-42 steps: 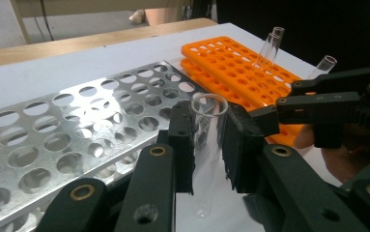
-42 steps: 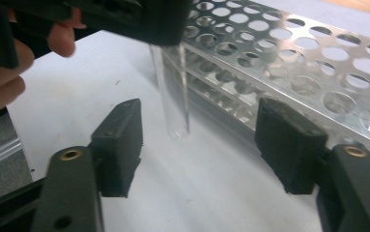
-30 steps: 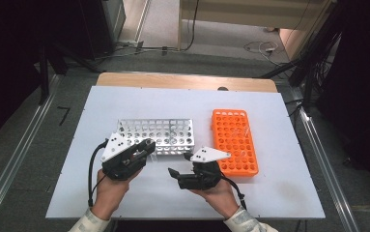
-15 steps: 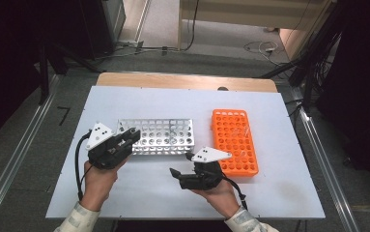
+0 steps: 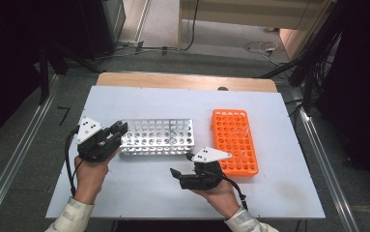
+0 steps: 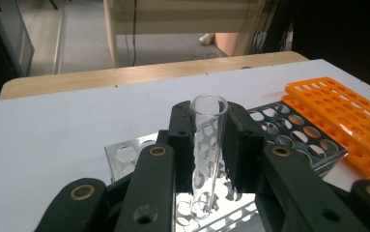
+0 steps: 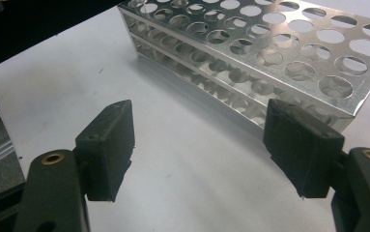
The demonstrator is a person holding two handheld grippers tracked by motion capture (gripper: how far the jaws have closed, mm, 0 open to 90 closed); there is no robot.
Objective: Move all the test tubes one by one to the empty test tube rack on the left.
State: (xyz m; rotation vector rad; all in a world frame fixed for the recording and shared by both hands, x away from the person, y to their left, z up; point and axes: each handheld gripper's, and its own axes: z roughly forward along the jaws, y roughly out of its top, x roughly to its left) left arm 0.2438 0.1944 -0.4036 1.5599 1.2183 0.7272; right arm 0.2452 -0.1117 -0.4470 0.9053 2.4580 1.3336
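Note:
My left gripper (image 5: 119, 129) hovers at the left end of the silver metal tube rack (image 5: 157, 137), shut on a clear glass test tube (image 6: 206, 145). In the left gripper view the tube stands upright between the two black pads (image 6: 181, 140), its open mouth on top, above the rack's (image 6: 289, 130) left holes. My right gripper (image 5: 182, 166) rests low on the white table in front of the rack, jaws wide apart with nothing between them; its view looks at the rack's (image 7: 269, 53) long side. An orange tube rack (image 5: 234, 141) lies to the right, with one clear tube (image 5: 244, 131) in it.
The white tabletop (image 5: 144, 193) has bare room in front of both racks and behind them. A wooden strip (image 5: 182, 81) borders the far edge. Metal rails (image 5: 318, 145) run along both sides, and cables lie on the floor beyond.
My left gripper has carried the test tube leftward along the silver rack, from near its middle front to its left end. The right gripper has stayed put.

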